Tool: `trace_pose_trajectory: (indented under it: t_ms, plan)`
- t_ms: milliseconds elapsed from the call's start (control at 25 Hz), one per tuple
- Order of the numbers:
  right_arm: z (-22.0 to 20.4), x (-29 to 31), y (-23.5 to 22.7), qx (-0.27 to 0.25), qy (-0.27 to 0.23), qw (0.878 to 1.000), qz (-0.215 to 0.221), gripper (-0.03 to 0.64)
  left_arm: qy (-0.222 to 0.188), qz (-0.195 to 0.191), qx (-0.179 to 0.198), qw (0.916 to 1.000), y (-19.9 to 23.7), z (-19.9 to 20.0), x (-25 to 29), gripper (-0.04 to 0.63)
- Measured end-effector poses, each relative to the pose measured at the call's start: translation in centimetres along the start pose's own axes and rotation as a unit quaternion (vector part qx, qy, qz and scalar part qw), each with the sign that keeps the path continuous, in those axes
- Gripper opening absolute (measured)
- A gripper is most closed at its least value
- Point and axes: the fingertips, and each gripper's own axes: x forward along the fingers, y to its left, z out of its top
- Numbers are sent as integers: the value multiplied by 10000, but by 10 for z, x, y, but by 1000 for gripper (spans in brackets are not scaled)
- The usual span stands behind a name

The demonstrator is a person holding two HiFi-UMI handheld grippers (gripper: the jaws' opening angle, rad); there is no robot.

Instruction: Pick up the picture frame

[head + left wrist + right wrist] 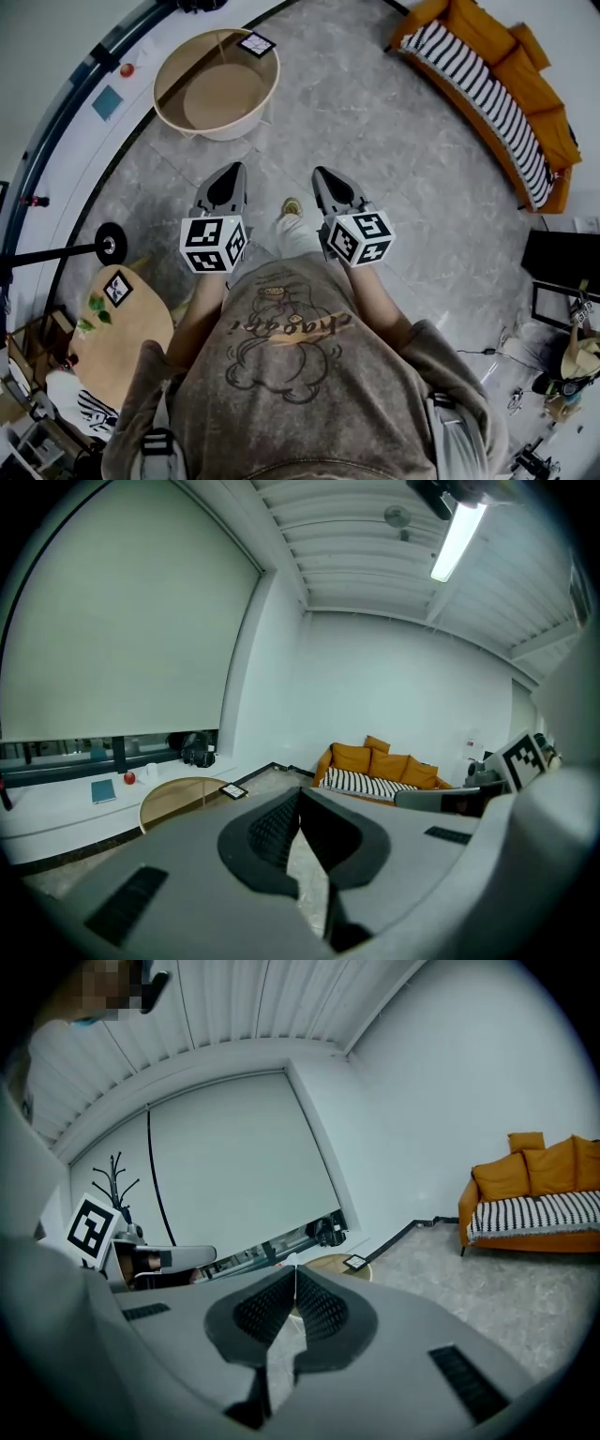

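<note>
The picture frame [255, 43], small with a black border, lies at the far rim of a round wooden table [169, 89], well ahead of me. It also shows in the left gripper view as the frame [232, 791] and in the right gripper view as the frame [356, 1263]. My left gripper [228, 178] and right gripper [325, 178] are held side by side over the grey floor, both pointing toward that table and far short of it. The left gripper [300, 794] is shut with nothing in it, and so is the right gripper [295, 1267].
An orange sofa [497, 84] with a striped cushion runs along the right. On the left stand a small wooden table [141, 337] with a plant, and a black stand base [111, 245]. The window ledge holds a red apple [127, 69] and a blue book [106, 101].
</note>
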Motion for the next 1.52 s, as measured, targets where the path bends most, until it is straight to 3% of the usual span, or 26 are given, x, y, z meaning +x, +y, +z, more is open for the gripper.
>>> trace_pose_trajectory:
  t_ms: [760,1160,1520]
  plan:
    - [77,107,-104,-96,151,9992,355,20,-136,455,36,9989,28,67,135,18]
    - [77,136,-107,-69,295,9978,592,20,-121,714,-59,9974,47,68,144,18]
    - [83,169,-123,-45,300,9983,492,20,-133,581,-62,9982,67,77,184,18]
